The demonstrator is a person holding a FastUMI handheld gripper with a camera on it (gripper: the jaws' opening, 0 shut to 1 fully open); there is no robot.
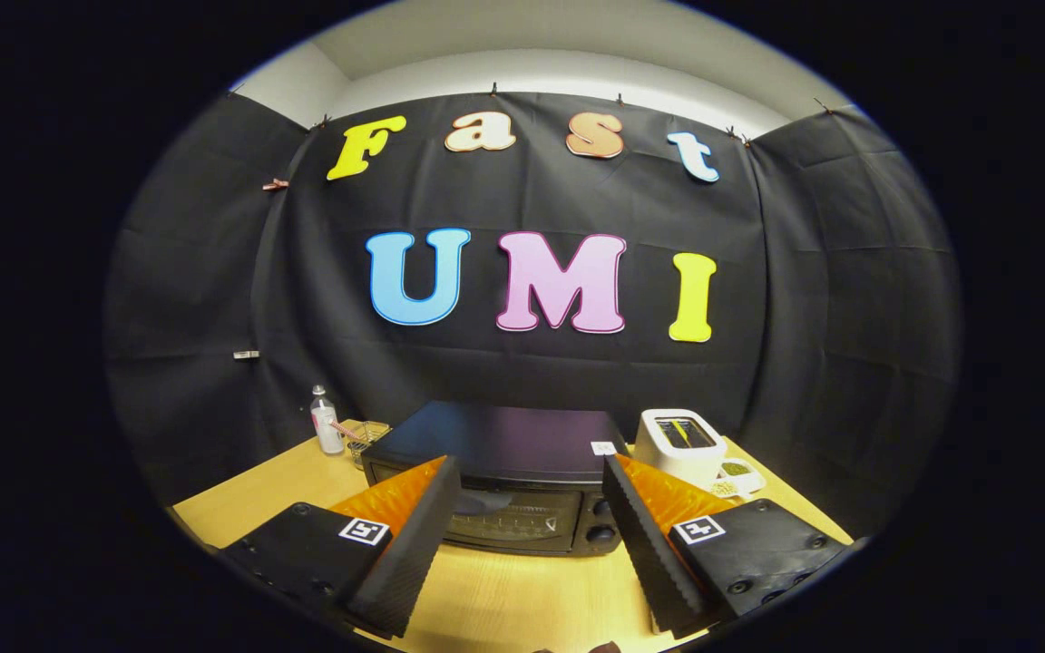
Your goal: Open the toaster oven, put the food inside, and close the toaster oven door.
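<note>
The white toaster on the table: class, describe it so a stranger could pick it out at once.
Start at the black toaster oven on the wooden table, just beyond the open claw. Right beside the oven's top corner stands the white toaster. It is the one white, boxy appliance, with slots in its top.

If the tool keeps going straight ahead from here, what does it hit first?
Most likely the toaster oven: its closed glass door faces the open tool, framed between the two fingers. Bare wooden table lies in between; how big the gap is cannot be judged.
</note>
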